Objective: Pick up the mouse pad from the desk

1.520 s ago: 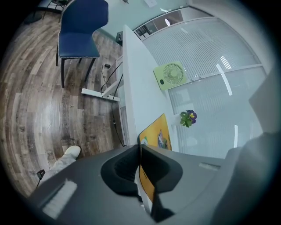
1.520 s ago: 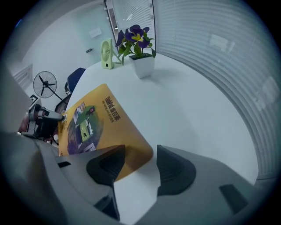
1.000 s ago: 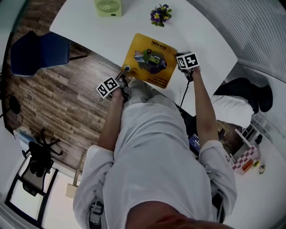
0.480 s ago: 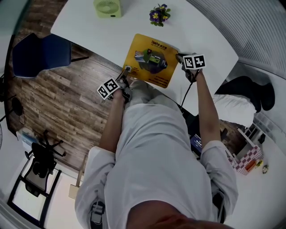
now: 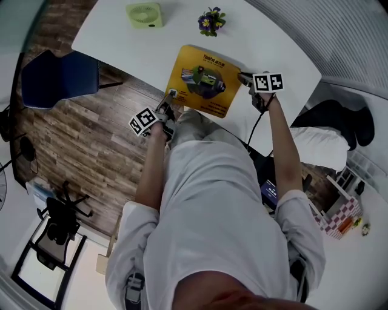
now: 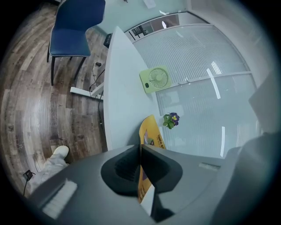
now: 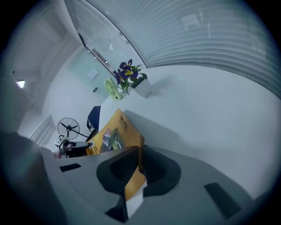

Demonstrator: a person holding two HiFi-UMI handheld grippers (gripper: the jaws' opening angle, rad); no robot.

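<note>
A yellow mouse pad [image 5: 205, 82] with a printed picture hangs just above the near edge of the white desk [image 5: 151, 48], held at two corners. My left gripper [image 5: 170, 100] is shut on its near left corner; in the left gripper view the yellow sheet [image 6: 147, 132] runs edge-on between the closed jaws. My right gripper [image 5: 244, 77] is shut on the right corner, and the right gripper view shows the pad [image 7: 113, 134] pinched there and casting a shadow on the desk.
A green desk fan [image 5: 145, 12] and a small pot of purple flowers [image 5: 210, 20] stand on the desk behind the pad. A blue chair [image 5: 60, 75] sits on the wooden floor at the left. Window blinds run beyond the desk.
Both grippers have risen a little with the mouse pad held between them, and the right gripper has rolled at the wrist. The pad has lifted off the desk.
</note>
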